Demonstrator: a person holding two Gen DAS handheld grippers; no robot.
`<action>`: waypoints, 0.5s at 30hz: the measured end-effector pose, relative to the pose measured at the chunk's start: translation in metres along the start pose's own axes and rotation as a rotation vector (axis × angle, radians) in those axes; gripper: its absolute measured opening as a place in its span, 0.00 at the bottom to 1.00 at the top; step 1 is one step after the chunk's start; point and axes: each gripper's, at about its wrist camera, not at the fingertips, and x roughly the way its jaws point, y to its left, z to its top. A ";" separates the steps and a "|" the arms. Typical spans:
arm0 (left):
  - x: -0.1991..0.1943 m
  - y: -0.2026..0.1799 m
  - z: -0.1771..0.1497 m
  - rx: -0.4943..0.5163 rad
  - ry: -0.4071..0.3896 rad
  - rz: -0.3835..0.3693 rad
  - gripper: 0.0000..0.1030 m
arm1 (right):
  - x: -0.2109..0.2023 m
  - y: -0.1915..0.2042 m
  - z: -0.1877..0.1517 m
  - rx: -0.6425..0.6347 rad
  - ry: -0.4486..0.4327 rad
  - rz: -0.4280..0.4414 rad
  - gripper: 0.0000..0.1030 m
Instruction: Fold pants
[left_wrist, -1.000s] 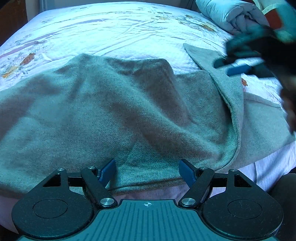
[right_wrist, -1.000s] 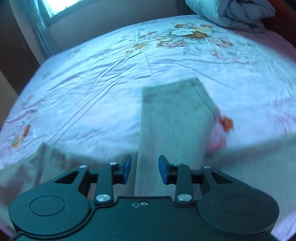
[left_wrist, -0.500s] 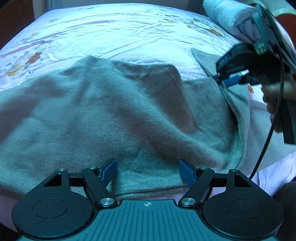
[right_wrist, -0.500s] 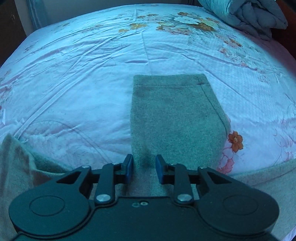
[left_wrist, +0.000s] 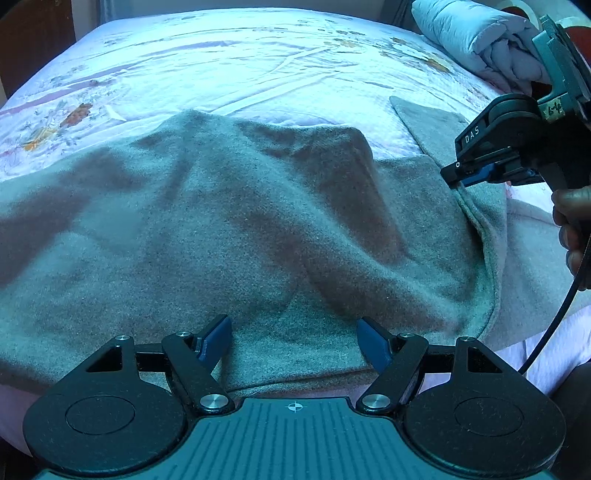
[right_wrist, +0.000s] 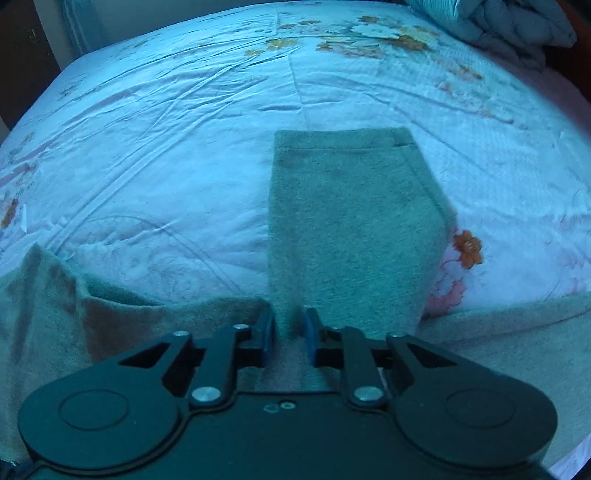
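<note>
Grey-green pants (left_wrist: 236, 236) lie rumpled across the near side of the bed. My left gripper (left_wrist: 293, 341) is open, its blue pads just above the near edge of the cloth. My right gripper (right_wrist: 290, 328) is shut on a pinch of one pant leg (right_wrist: 351, 229), which stretches forward over the sheet to its hem. In the left wrist view the right gripper (left_wrist: 476, 175) shows at the right, holding the leg's edge raised off the bed.
The bed sheet (right_wrist: 177, 122) is pale with a flower print and wrinkles. A rolled quilt (left_wrist: 476, 40) lies at the far right corner, also in the right wrist view (right_wrist: 517, 29). A cable (left_wrist: 554, 325) hangs from the right gripper.
My right gripper has come down and forward onto the pant leg and its jaws have narrowed onto the cloth. My left gripper has stayed open in the same place.
</note>
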 end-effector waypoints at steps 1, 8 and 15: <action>0.000 0.000 0.001 -0.002 0.000 0.000 0.73 | 0.000 0.001 0.000 0.005 0.004 0.008 0.00; 0.003 0.001 0.000 0.004 0.002 -0.005 0.73 | -0.029 -0.020 -0.008 0.070 -0.086 0.035 0.00; 0.003 -0.001 -0.001 0.014 -0.001 0.000 0.73 | -0.091 -0.072 -0.039 0.201 -0.220 0.066 0.00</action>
